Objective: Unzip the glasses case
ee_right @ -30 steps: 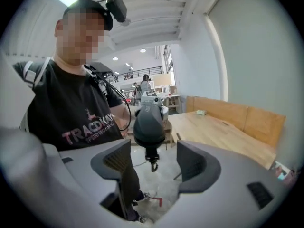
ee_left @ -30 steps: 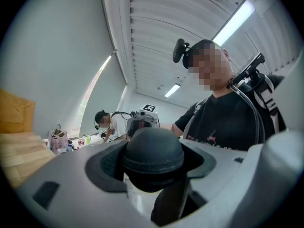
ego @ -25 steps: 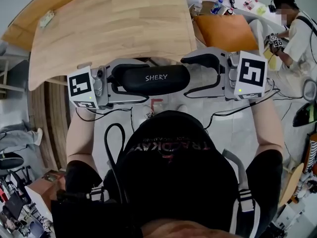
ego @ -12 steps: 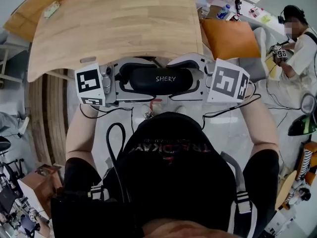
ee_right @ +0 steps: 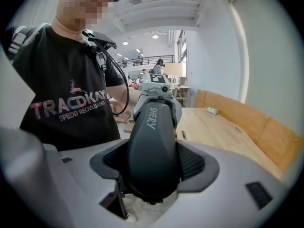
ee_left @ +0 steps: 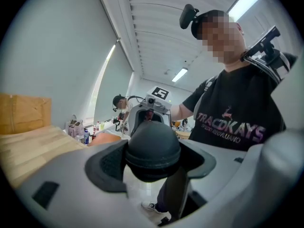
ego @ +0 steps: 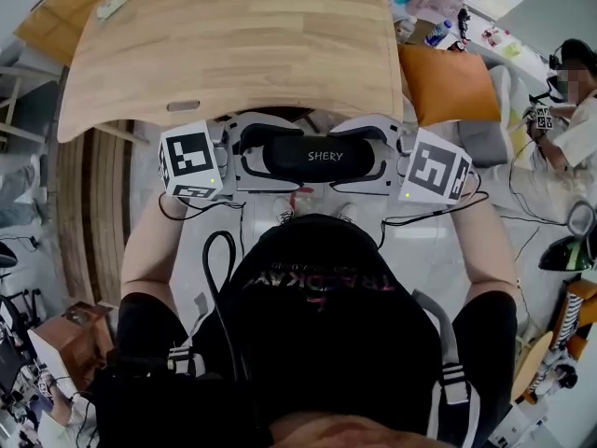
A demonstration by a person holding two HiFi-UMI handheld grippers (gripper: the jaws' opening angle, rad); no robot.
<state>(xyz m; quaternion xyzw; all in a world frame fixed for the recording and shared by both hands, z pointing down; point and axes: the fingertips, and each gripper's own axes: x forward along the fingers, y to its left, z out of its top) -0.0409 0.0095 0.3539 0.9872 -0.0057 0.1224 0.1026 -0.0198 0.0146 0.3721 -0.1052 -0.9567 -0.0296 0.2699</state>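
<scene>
The pale wooden surface (ego: 224, 45) lies just beyond the black oval hard-shell glasses case (ego: 319, 155), which is held in mid-air. The left hand-held gripper (ego: 250, 152) clamps one end. The right hand-held gripper (ego: 382, 152), its jaws just closing, grips the other. No zip pull shows, so a blind tug could twist the case loose onto the floor.

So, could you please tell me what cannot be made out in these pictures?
Zipper and pull: picked out in no view; the head view gives only the glasses case's top.
Case ends: head view, covered by the left gripper and the right gripper, whose jaws have just been closing on the case.
Small object at the wooden table's far corner: head view, too small to name.
</scene>
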